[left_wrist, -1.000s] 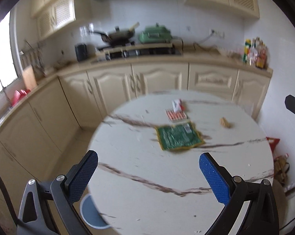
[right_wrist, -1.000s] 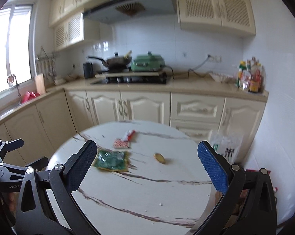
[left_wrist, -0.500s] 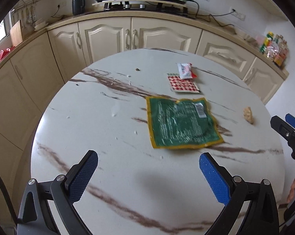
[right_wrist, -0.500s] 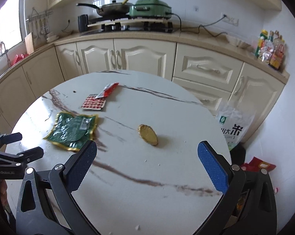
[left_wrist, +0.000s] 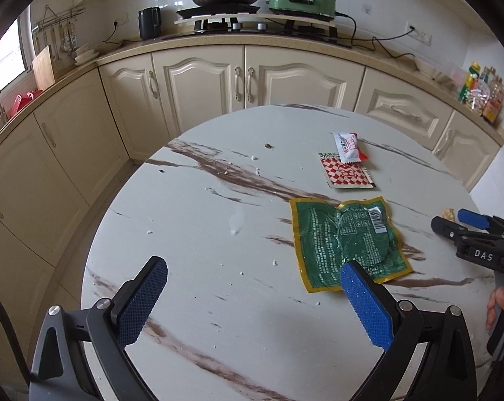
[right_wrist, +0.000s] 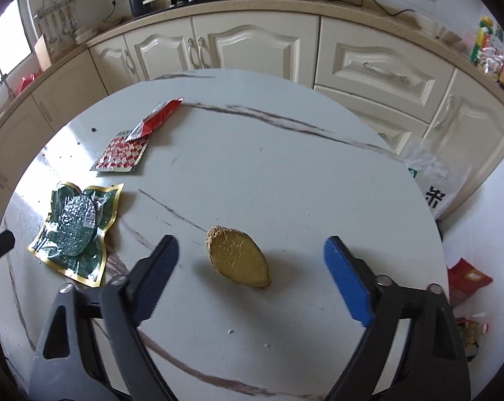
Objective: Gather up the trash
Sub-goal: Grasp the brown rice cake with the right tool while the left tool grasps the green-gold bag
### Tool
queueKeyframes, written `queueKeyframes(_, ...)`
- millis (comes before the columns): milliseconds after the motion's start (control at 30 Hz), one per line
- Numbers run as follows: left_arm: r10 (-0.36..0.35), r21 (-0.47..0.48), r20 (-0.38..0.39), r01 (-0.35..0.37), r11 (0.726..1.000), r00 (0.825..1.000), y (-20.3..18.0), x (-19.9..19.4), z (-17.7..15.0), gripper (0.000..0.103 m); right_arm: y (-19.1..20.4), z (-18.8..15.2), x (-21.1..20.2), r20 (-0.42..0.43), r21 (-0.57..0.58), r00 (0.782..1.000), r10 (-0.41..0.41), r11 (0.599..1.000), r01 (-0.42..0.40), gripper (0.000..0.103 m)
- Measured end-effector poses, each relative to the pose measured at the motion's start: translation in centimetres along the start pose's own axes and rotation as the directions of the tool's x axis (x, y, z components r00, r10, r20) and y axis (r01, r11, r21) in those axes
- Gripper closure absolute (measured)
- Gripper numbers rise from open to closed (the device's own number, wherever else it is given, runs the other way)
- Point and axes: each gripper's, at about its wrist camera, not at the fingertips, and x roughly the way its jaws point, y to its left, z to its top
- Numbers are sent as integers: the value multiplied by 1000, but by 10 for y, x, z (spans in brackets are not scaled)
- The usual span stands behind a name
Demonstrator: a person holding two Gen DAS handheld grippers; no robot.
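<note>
**Right gripper drops over the ginger scrap**

Right gripper [right_wrist: 251,260] has come down low over the marble table [right_wrist: 285,153], jaws just narrowing but clear of the yellow-brown ginger-like scrap [right_wrist: 237,256] lying between them. Left gripper [left_wrist: 253,280] is wide open, empty, nearer the green wrapper [left_wrist: 347,240] than before. Pickup looks imminent. "DAS" is readable on the right tool; wrapper print illegible.
</note>
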Motion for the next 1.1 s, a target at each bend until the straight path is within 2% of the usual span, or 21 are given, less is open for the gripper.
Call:
queueKeyframes(33,-5,0,2,5,1000,1000,0,1,0,1,2,0,0,2,-16,1000,-8,1000,8,24)
queueKeyframes(67,-8,0,4,8,1000,1000,-3,0,-5,1,4,0,0,3,-30,1000,-13,999,13,33)
queueKeyframes(100,-7,-2,8,7,1000,1000,-9,-2,-14,1,5,0,-2,5,-42,1000,-15,999,16,57)
queueKeyframes(133,-7,-4,9,7,1000,1000,-8,-3,-18,1,6,1,-4,14,-52,1000,-14,999,15,71)
queueKeyframes(167,-6,-7,11,6,1000,1000,-7,-11,-27,1,7,3,-5,16,-59,1000,8,998,-7,77)
queueKeyframes(233,3,-20,4,-3,1000,1000,3,-29,-40,1,13,6,-5,2,-77,999,48,996,-47,77)
queueKeyframes(300,13,-38,9,-12,999,1000,11,-33,-44,1,27,9,-1,-7,-113,999,49,992,-49,77)
queueKeyframes(500,68,-67,13,-67,995,998,49,-56,-58,1,94,25,14,-35,-223,996,79,971,-85,77)
queueKeyframes(767,103,-188,6,-100,977,995,128,-85,-92,1,207,14,13,-100,-386,974,205,894,-228,77)
queueKeyframes(867,84,-227,-7,-83,970,996,150,-91,-111,1,247,1,8,-122,-416,962,244,868,-272,77)
queueKeyframes(967,108,-258,-31,-112,960,994,169,-93,-132,1,283,-13,2,-138,-432,951,276,847,-308,77)
queueKeyframes(1100,17,-331,-29,-26,943,999,190,-95,-153,1,313,-28,-5,-158,-429,928,336,824,-371,76)
